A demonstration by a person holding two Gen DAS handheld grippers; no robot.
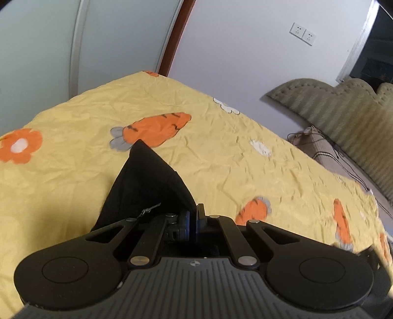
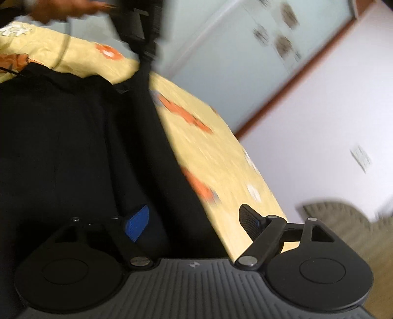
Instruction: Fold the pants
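The black pants lie on a yellow bedsheet printed with orange carrots and flowers. My left gripper is shut on a corner of the pants, which rises in a black peak above the sheet. My right gripper is open, with its blue-padded fingers spread wide over the pants' right edge, holding nothing. The right wrist view is motion-blurred. The left gripper and the hand holding it show at the top of that view.
The bed's far edge meets a white wall with sockets. A padded green headboard leans against the wall at the right, with cables on the floor. A frosted sliding door stands at the left.
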